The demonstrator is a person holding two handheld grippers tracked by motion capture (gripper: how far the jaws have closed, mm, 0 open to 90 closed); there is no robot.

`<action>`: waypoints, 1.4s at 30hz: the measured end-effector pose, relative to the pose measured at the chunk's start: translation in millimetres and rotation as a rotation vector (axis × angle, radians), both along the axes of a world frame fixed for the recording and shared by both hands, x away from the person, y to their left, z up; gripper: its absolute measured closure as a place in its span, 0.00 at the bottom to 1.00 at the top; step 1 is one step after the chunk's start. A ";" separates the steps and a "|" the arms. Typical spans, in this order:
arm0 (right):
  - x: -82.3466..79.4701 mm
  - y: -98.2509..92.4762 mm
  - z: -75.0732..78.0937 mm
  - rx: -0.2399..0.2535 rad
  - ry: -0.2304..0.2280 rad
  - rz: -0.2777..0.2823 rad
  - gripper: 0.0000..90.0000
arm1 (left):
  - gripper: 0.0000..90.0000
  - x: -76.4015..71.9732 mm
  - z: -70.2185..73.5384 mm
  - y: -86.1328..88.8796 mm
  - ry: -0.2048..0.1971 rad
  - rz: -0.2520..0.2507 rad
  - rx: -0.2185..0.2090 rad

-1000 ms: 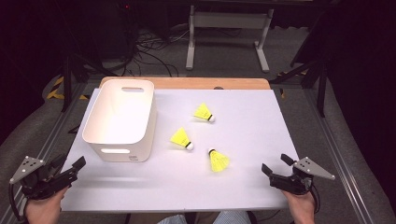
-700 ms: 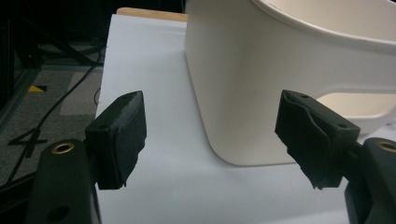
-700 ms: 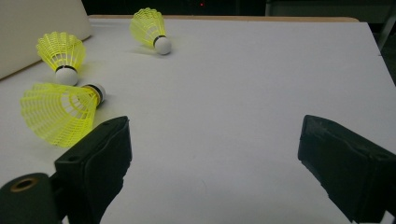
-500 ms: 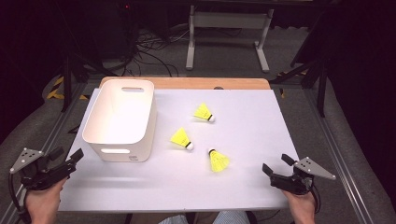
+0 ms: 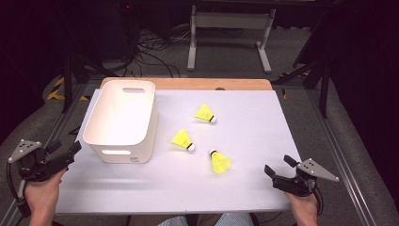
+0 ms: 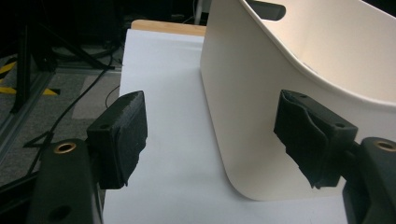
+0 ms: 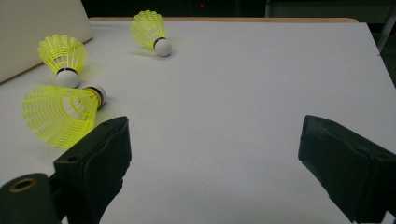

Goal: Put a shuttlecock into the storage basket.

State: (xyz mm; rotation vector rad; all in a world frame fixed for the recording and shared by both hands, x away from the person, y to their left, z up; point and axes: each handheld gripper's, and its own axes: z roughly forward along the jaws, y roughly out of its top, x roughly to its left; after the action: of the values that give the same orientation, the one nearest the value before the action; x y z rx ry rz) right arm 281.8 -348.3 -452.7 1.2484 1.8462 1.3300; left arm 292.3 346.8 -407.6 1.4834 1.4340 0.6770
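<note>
Fingers of the left gripper (image 5: 66, 151) stand wide apart with nothing between them; fingers of the right gripper (image 5: 278, 167) also wide apart, empty; both grippers sit low at the near corners of the table (image 5: 244, 188), left one at the near left edge, right one at the near right edge, well apart from each other; each is held by a hand coming in from the bottom of the high view.

Left gripper view: the two black fingers (image 6: 119, 137) frame the near corner of a white bin (image 6: 261, 116); bin close ahead but not touched; white table surface (image 6: 159, 93) runs along the bin's left side.

Bin (image 5: 121, 121) stands upright on the left half of the table, open top, handle slot in its far wall.

Three yellow shuttlecocks lie on the table right of the bin, all on their sides; far shuttlecock (image 5: 205, 113) near the table's middle, cork tip pointing right; middle shuttlecock (image 5: 183, 140) just right of the bin, not touching it; near shuttlecock (image 5: 218, 161) closest to the right gripper, cork tip pointing away from the person.

Right gripper view: near shuttlecock (image 7: 60, 114) lies just beyond the left-hand finger (image 7: 95, 163), apart from it; middle shuttlecock (image 7: 63, 58) right behind it; far shuttlecock (image 7: 149, 30) further back; bare white table between the fingers.
</note>
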 end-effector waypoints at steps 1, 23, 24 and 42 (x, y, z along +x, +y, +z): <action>-0.1 0.2 0.0 -0.001 0.000 0.001 0.11 | 0.29 1.2 1.4 0.9 0.002 0.000 0.006; 0.2 0.1 -0.3 -0.003 0.004 0.005 0.11 | 0.30 24.3 32.5 3.7 0.007 0.036 -0.014; 0.3 -0.3 -0.4 -0.002 0.003 0.004 0.11 | 0.30 25.2 34.7 3.6 0.010 0.036 -0.017; 0.5 0.1 -0.4 0.000 0.006 0.008 0.11 | 0.32 33.0 59.9 -10.9 -0.010 -0.028 -0.032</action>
State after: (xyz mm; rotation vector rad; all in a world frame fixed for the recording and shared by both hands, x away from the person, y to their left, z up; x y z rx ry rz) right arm 282.3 -348.2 -453.1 1.2476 1.8573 1.3325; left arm 325.4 335.9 -347.6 1.4701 1.4078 0.6406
